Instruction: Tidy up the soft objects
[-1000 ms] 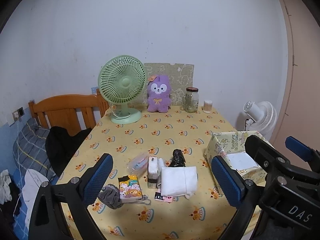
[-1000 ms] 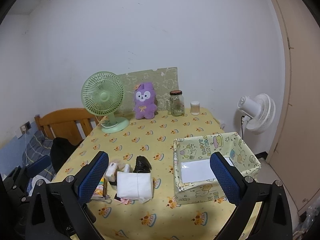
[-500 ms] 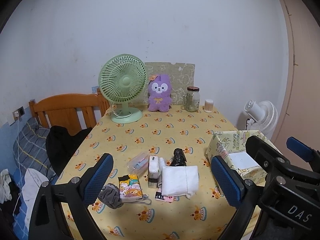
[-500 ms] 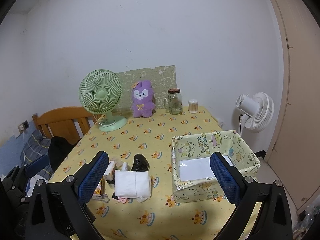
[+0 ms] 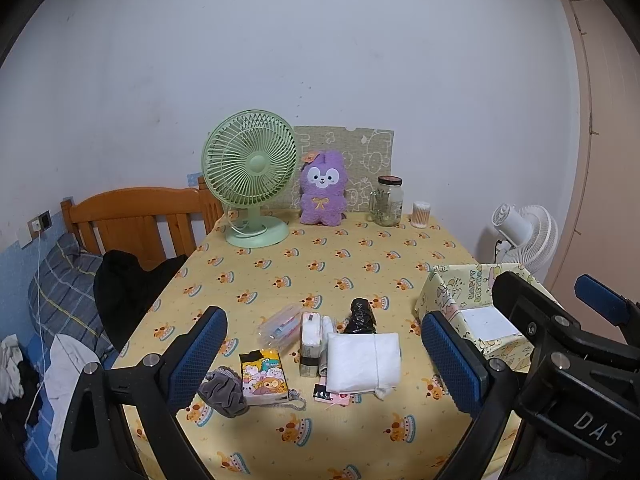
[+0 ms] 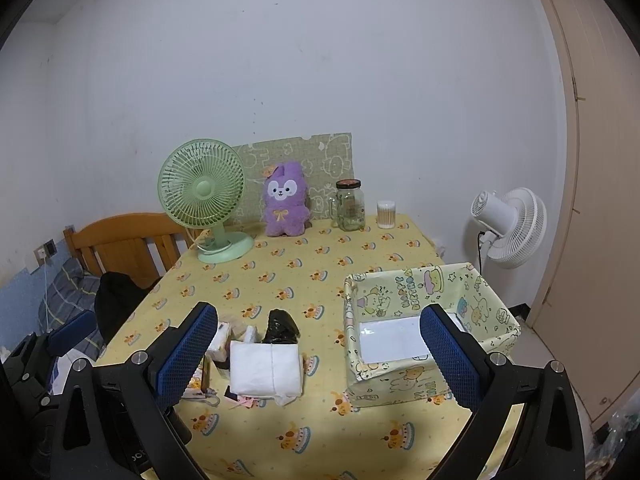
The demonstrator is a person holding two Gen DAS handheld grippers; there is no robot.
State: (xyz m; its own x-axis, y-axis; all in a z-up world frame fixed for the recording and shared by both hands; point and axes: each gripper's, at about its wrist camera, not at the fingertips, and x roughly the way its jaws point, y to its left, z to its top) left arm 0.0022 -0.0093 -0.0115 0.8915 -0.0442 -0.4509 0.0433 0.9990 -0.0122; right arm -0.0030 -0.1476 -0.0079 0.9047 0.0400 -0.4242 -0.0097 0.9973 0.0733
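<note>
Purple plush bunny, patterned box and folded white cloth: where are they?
Purple plush bunny (image 5: 322,188), left wrist view, on its belly.
Patterned box (image 6: 404,378), right wrist view, on its front wall.
Folded white cloth (image 6: 266,368), right wrist view, on its top.

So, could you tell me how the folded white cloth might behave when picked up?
The folded white cloth looks soft and probably light. Its layers would likely sag or unfold if pinched at one edge. The pink card tucked beneath it may shift.
</note>
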